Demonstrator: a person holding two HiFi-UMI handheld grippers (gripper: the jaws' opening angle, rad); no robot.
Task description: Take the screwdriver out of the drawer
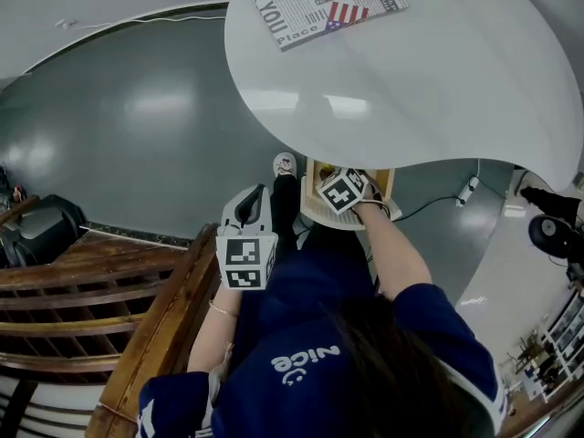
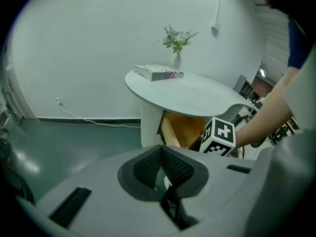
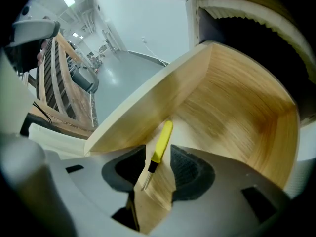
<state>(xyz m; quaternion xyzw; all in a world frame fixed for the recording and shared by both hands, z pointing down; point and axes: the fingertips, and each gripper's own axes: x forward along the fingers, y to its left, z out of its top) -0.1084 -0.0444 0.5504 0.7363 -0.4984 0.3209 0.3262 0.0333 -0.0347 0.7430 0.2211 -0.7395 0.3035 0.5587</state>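
Hanging left of the drawer (image 1: 311, 185), clear of it: left gripper (image 2: 161, 154), jaws pressed together, nothing between them. Right gripper (image 3: 158, 166) is inside the drawer, jaws spread apart, straddling the screwdriver (image 3: 161, 141). Pads sit beside its black collar and shaft; can't tell if they touch. Screwdriver lies on the drawer floor near one side wall, yellow handle pointing inward. Head view: right gripper covers the screwdriver, and the drawer sits under the table (image 1: 411, 80) edge. Only the left gripper view shows the vase (image 2: 177, 61) on the table, beyond the drawer.
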